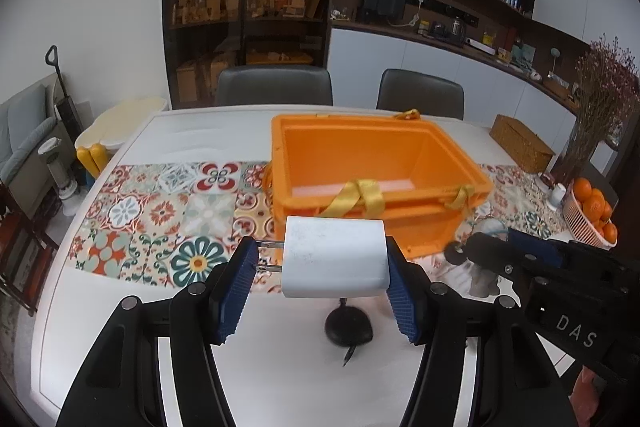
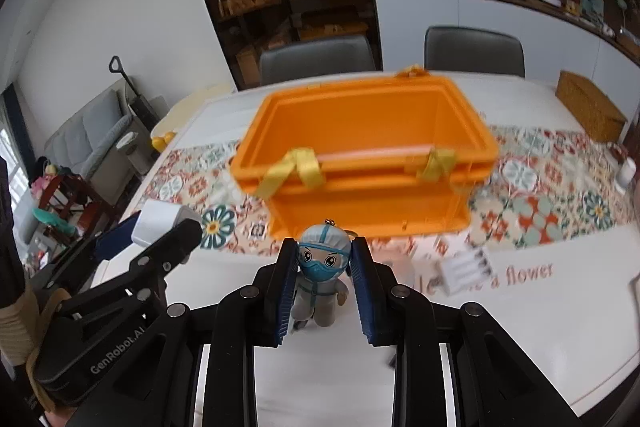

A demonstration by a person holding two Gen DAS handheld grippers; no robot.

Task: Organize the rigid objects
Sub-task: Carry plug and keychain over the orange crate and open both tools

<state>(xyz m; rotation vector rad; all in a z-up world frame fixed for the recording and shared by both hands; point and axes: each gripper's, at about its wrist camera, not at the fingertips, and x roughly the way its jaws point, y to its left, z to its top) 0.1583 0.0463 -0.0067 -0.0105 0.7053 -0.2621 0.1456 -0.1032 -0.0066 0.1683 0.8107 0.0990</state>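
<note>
My left gripper (image 1: 320,259) is shut on a white plug charger (image 1: 334,259), prongs pointing left, held above the table just in front of the orange bin (image 1: 424,223). My right gripper (image 2: 323,263) is shut on the head of a small masked figurine keychain (image 2: 322,267), also held in front of the orange bin (image 2: 360,203). The bin is open and looks empty, with yellow straps over its near rim. The left gripper with the charger (image 2: 160,223) shows at the left of the right wrist view. The right gripper (image 1: 500,251) shows at the right of the left wrist view.
A black mouse-like object (image 1: 348,325) lies on the white table below the charger. A white pack of small tubes (image 2: 466,267) lies right of the figurine. A wicker box (image 1: 520,143) and an orange basket (image 1: 592,211) sit at the far right. Two chairs stand behind the table.
</note>
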